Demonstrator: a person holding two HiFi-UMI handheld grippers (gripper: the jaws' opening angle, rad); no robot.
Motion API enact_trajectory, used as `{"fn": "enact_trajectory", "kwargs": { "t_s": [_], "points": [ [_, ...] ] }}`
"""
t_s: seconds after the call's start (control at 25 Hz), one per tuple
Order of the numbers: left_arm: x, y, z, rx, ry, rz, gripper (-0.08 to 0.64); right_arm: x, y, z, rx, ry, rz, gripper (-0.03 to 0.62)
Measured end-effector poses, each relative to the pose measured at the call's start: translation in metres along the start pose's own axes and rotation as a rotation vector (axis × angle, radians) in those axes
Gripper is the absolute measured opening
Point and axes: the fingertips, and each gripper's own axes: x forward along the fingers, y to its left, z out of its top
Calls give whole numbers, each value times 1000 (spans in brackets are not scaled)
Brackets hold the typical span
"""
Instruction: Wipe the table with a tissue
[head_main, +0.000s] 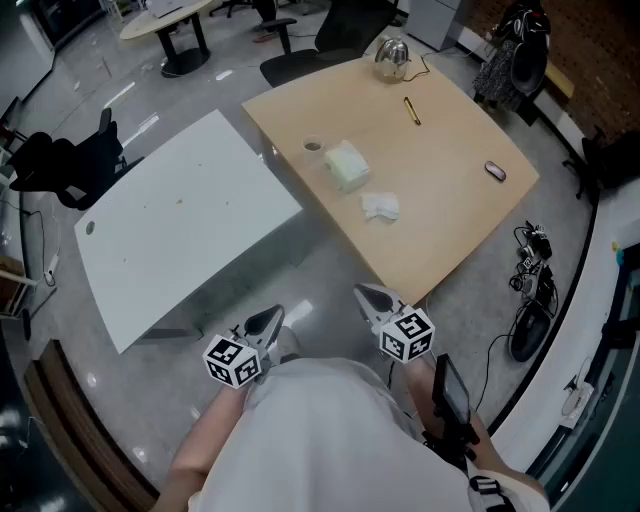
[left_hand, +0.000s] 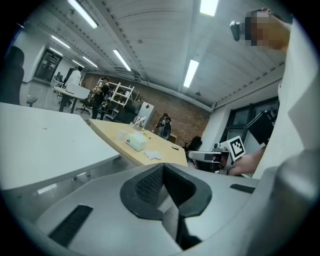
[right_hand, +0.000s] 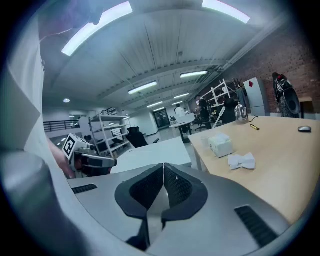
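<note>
Tissue: crumpled, lying loose on the wooden table, with the tissue box at its eleven o'clock.
Left gripper, right gripper: jaws together, empty, at the tissue's six o'clock, well apart from it; likely parked, pickup not begun.

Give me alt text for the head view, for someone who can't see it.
The left gripper and right gripper are shut and empty, held near the person's body, short of the tables. Ahead, a wooden table bears a crumpled tissue and a tissue box; a white table stands left of it.
</note>
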Motion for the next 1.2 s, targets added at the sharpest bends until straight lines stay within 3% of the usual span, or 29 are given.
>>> {"fn": "enact_trajectory", "kwargs": {
  "t_s": [0.28,0.6,0.92,1.2],
  "points": [
    [-8,59,27,15,-3,-18,6,57,4,34,-30,-11,-41,18],
    [-16,93,42,28,-2,-63,6,79,-1,43,-19,-2,-150,18],
    [-10,113,44,20,12,-75,6,91,-12,39,7,14,-215,18],
    [15,113,60,19,19,-102,6,106,-29,37,-23,32,-209,18]
  ]
}}
